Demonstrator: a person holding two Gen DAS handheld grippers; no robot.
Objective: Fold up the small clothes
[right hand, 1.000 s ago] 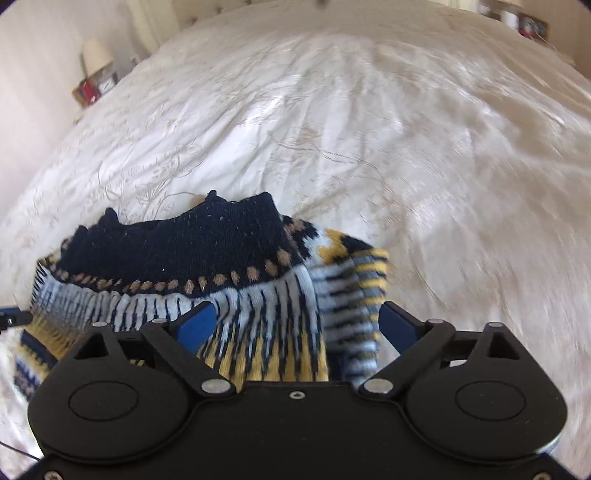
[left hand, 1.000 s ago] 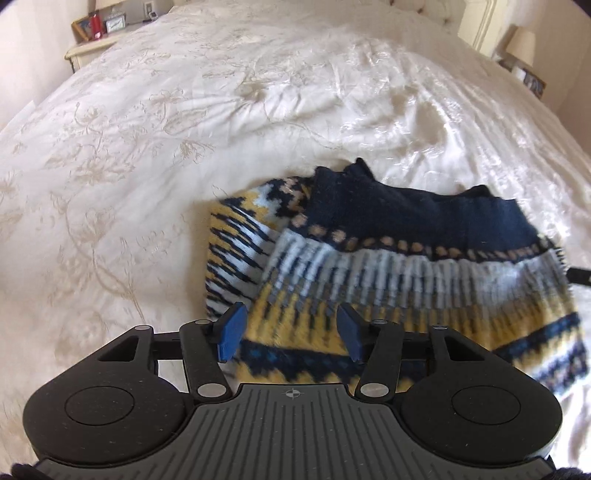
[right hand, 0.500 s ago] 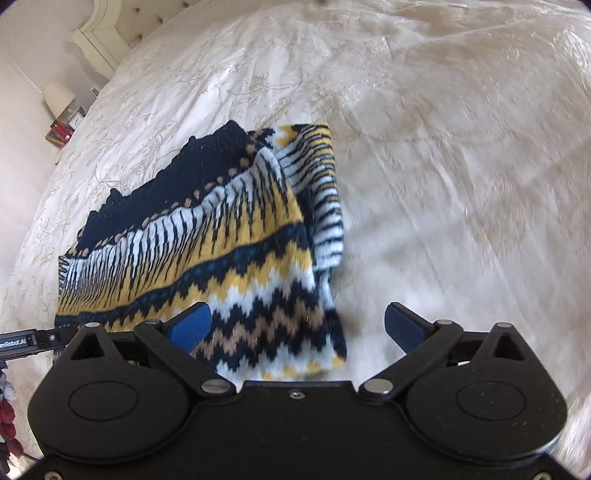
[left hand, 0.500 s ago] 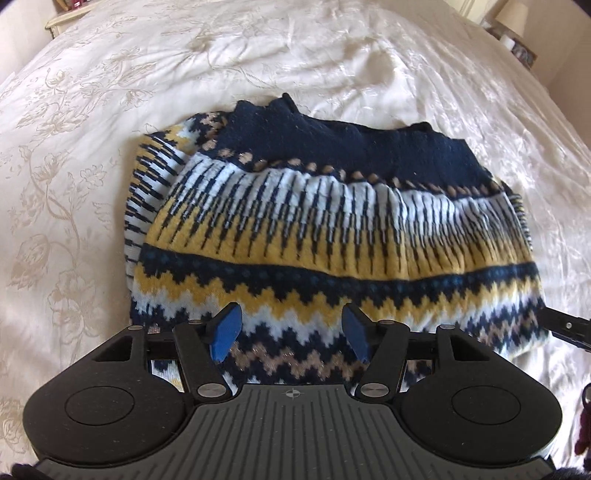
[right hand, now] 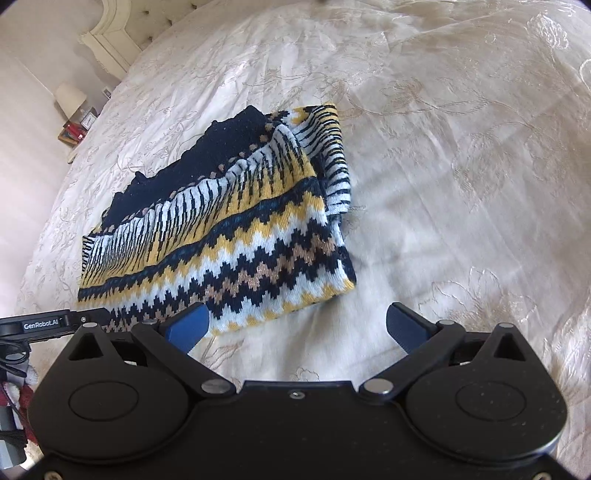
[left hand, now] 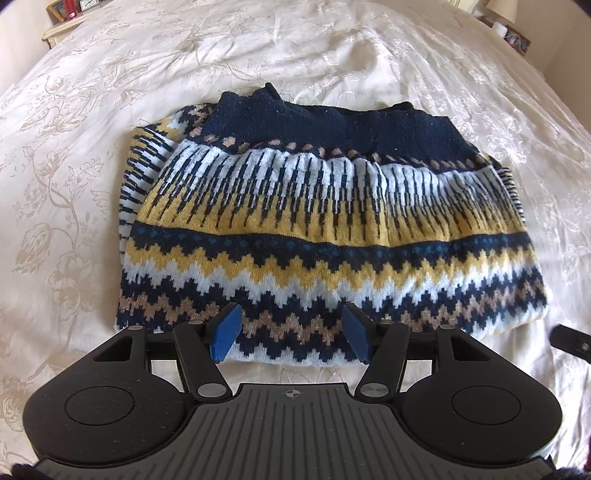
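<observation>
A folded knit sweater [left hand: 325, 229] with navy, yellow, white and tan zigzag bands lies flat on the cream bedspread [left hand: 74, 147]. It also shows in the right wrist view [right hand: 229, 229]. My left gripper [left hand: 290, 332] is open and empty, hovering over the sweater's near hem. My right gripper [right hand: 295, 326] is open and empty, just off the sweater's near right corner, above bare bedspread [right hand: 461, 166]. The left gripper's body [right hand: 44, 326] shows at the left edge of the right wrist view.
A nightstand with small items [left hand: 62, 14] stands at the far left of the bed. Another nightstand with a lamp [right hand: 74, 110] and the headboard [right hand: 118, 40] are at the far end. The embroidered bedspread spreads widely around the sweater.
Both grippers have pulled back and risen from the sweater, so more of it shows. The sweater lies still and flat. Both grippers stay open.
</observation>
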